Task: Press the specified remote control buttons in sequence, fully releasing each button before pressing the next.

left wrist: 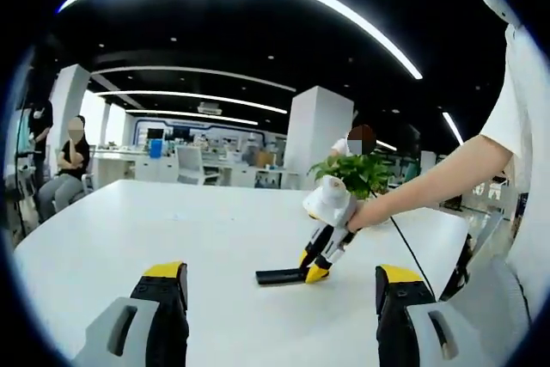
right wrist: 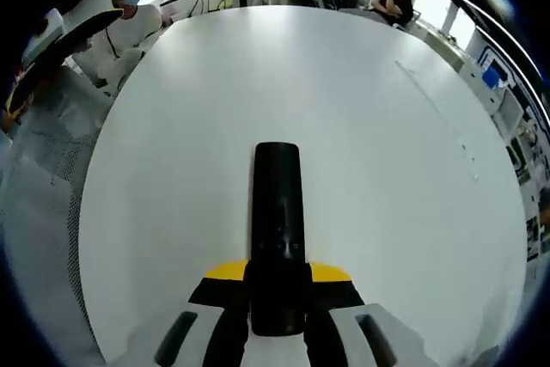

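Bearing down on the near end of the remote control (right wrist: 277, 221), the right gripper (right wrist: 277, 285) has its yellow-tipped jaws drawn in against both sides of the black body, clamped on it or very nearly so. The remote lies flat on the white table (right wrist: 387, 169), pointing away from that gripper. In the left gripper view, the left gripper (left wrist: 284, 285) hangs short of the remote with its jaws wide apart and nothing between them; beyond it the right gripper (left wrist: 316, 266) tilts down onto the remote's end (left wrist: 279, 277).

Risk, as I judge it: a slanted push could skate the unheld remote across the smooth table, or the broad tips could catch two buttons together. Beyond the remote stands a potted plant (left wrist: 357, 171); further off, seated people.
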